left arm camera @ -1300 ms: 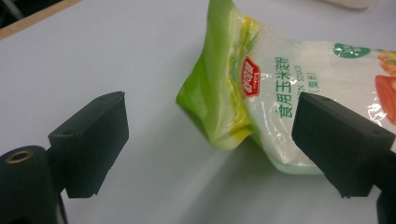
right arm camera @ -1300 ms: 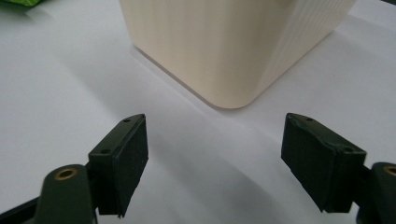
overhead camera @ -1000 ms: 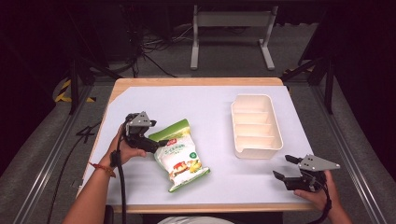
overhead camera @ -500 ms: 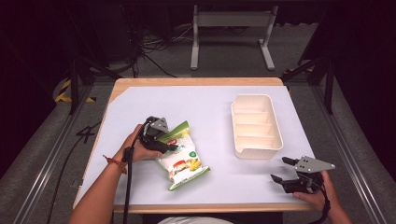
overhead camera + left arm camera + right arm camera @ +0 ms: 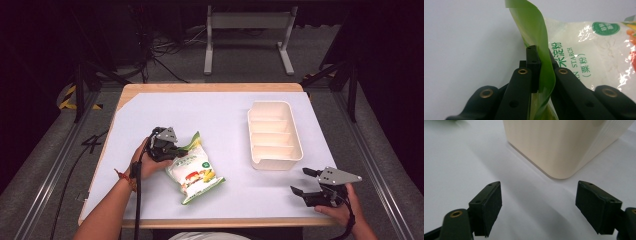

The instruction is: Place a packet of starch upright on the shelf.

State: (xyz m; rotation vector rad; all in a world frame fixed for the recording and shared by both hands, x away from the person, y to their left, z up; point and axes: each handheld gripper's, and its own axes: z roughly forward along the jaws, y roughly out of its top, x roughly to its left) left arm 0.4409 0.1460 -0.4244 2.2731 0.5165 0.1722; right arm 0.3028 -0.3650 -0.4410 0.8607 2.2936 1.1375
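Starch bag [image 5: 195, 170] | green top edge pinched in left claw [image 5: 541, 72] | right claw [image 5: 539, 207] wide, well apart

cream divided tray [image 5: 274, 161] | right of table centre | white table [image 5: 150, 112]

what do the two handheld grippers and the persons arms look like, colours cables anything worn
Both grippers are black. The left gripper and the right gripper each carry a grey three-cornered plate on top. The fingers end in flat black pads, and the linkages behind them have brass-coloured rivets. A black cable trails along each forearm. The forearms are bare of sleeves; the left wrist wears a red band.
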